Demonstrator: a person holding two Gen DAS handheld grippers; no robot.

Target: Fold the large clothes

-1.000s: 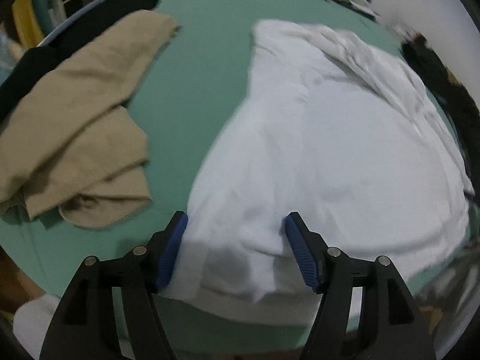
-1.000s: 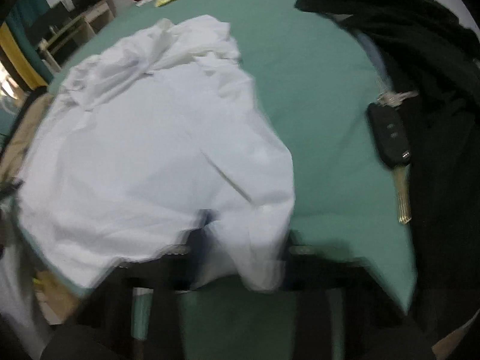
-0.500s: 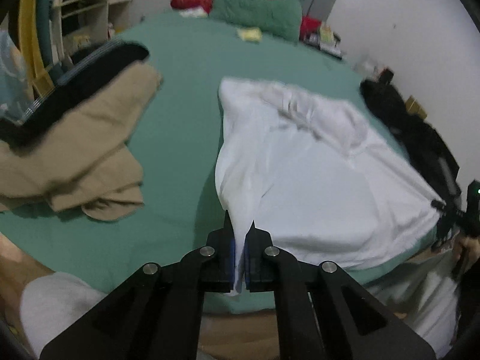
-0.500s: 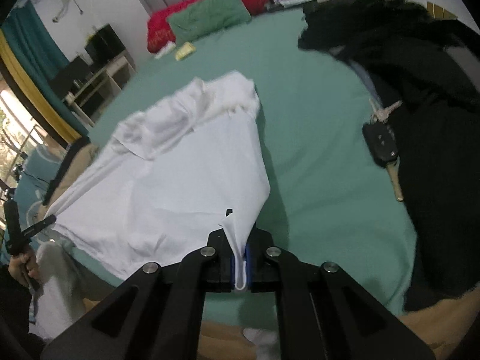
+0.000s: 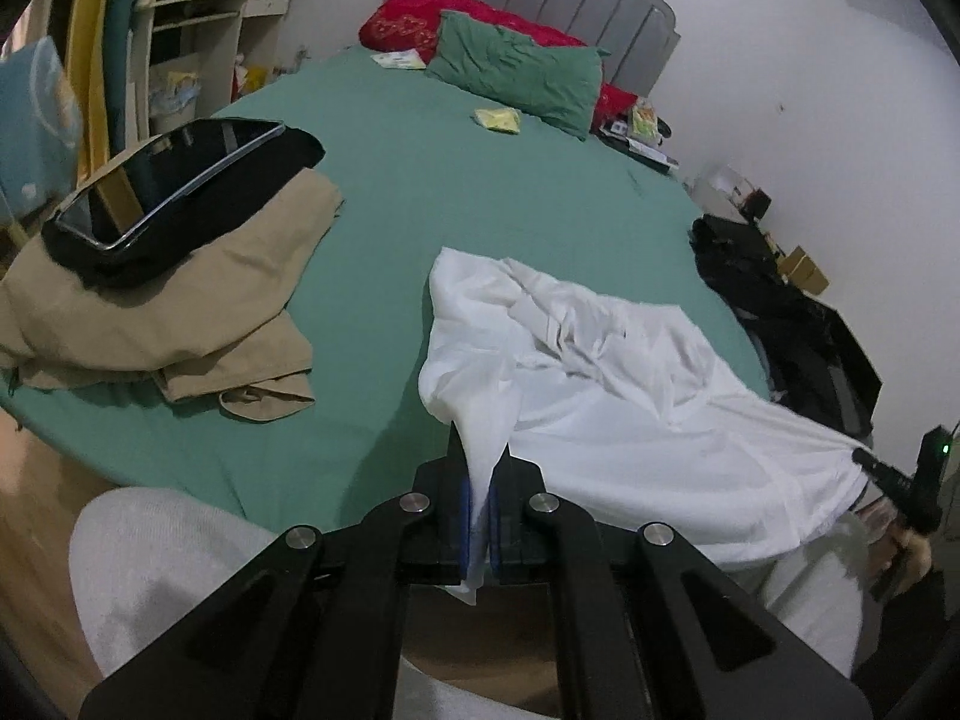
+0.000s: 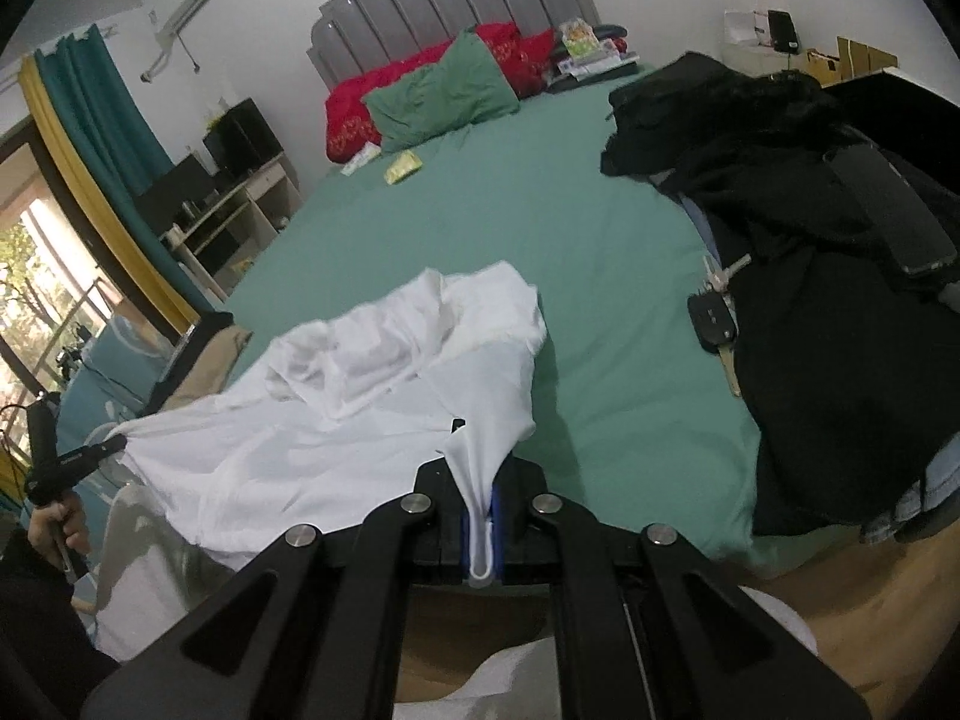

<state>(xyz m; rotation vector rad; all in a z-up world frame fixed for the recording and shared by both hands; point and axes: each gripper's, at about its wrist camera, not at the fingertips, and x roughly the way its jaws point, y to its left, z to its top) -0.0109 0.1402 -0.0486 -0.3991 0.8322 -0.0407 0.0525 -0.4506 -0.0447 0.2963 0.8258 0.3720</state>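
A large white garment (image 5: 606,384) lies on the green bed (image 5: 480,180), its near edge lifted off the sheet. My left gripper (image 5: 478,480) is shut on the garment's near left corner, cloth pinched between the blue pads. My right gripper (image 6: 480,492) is shut on the near right corner of the white garment (image 6: 360,396), with a fold of hem hanging out below the pads. Each gripper shows at the edge of the other's view, the right gripper (image 5: 864,457) and the left gripper (image 6: 117,443), both holding the stretched hem.
Tan clothes (image 5: 168,300) with a black tablet (image 5: 174,180) on top lie to the left. Black clothing (image 6: 810,276), a car key (image 6: 714,324) and a phone (image 6: 888,204) lie to the right. Pillows (image 5: 516,72) sit at the headboard. The wooden floor (image 6: 870,588) lies below.
The left gripper went from open around the hem to shut on it. Both grippers have risen and pulled back, lifting the garment's near edge off the bed and stretching it.
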